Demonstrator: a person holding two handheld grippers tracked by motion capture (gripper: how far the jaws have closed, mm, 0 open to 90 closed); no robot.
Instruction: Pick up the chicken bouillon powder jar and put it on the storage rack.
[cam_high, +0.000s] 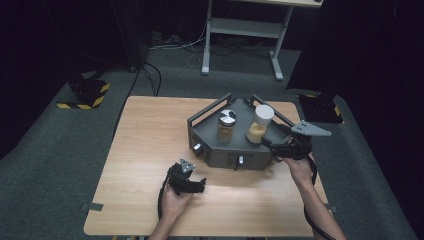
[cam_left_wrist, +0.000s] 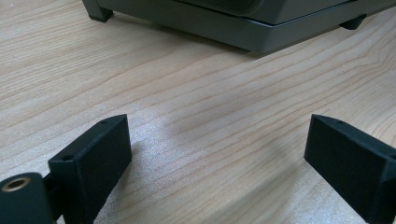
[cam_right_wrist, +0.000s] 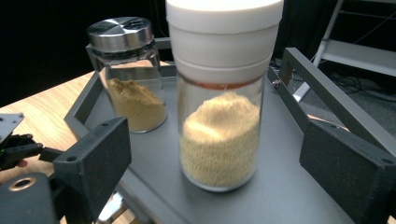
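White-capped glass jar (cam_right_wrist: 219, 126) of pale grains stands on a grey metal tray (cam_high: 210, 131), between my right tool's (cam_right_wrist: 215, 158) parted jaws.

Beside it on the tray stands a steel-lidded spice jar (cam_right_wrist: 128, 77). My left tool (cam_high: 190, 182) rests on the desk (cam_high: 145, 135) in front of the tray, jaws apart, gripping nothing.

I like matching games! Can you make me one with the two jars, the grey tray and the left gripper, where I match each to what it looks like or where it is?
Things:
1. jar with the white lid
2. jar with the shiny metal lid
3. grey tray
4. left gripper

Descriptions:
A. holds both jars, with knobs on its front
B. open over bare wooden table
C. pale yellow grains inside, between the right gripper's open jaws
D. brownish powder inside, farther from the right gripper

Pairs: 1-C, 2-D, 3-A, 4-B
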